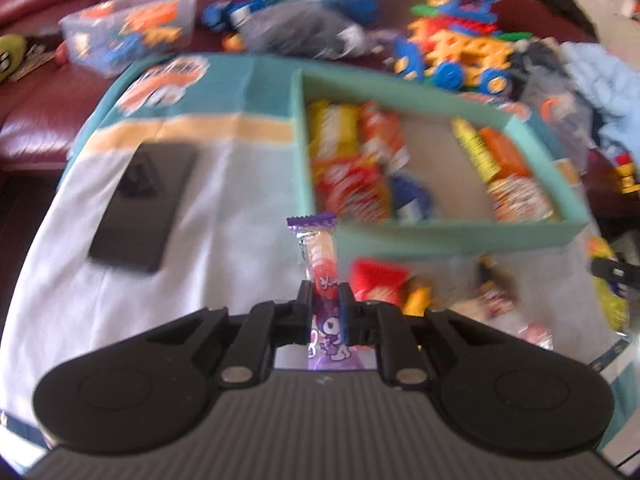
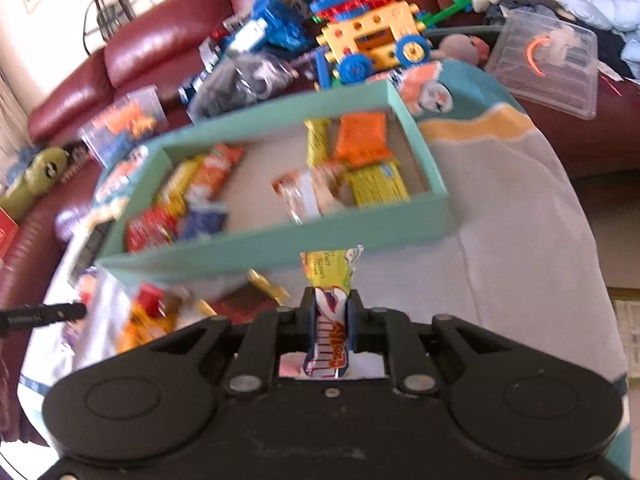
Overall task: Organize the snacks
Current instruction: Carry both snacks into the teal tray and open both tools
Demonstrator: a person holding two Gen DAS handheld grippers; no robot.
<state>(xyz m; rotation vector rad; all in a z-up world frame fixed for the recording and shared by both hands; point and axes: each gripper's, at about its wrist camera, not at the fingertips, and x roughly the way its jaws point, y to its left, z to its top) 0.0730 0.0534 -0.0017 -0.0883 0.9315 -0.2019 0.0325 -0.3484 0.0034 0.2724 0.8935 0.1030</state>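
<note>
My left gripper [image 1: 326, 294] is shut on a purple candy packet [image 1: 320, 264] with a cartoon figure, held upright above the cloth just in front of the teal box [image 1: 460, 236]. My right gripper [image 2: 331, 300] is shut on a yellow snack bar [image 2: 332, 272] with a blue and white wrapper end, lifted before the teal box [image 2: 280, 244]. The box holds several snack packets, red, orange and yellow, along both ends with a bare middle. Loose snacks [image 1: 384, 284] lie on the cloth in front of the box, also seen as loose snacks [image 2: 152, 312] in the right wrist view.
A dark phone [image 1: 140, 208] lies on the cloth to the left. Behind the table is a red leather sofa [image 2: 160, 48] piled with building toys [image 2: 372, 40], a clear plastic tub [image 1: 128, 32] and clothes. The other gripper's tip [image 2: 44, 314] shows at the left edge.
</note>
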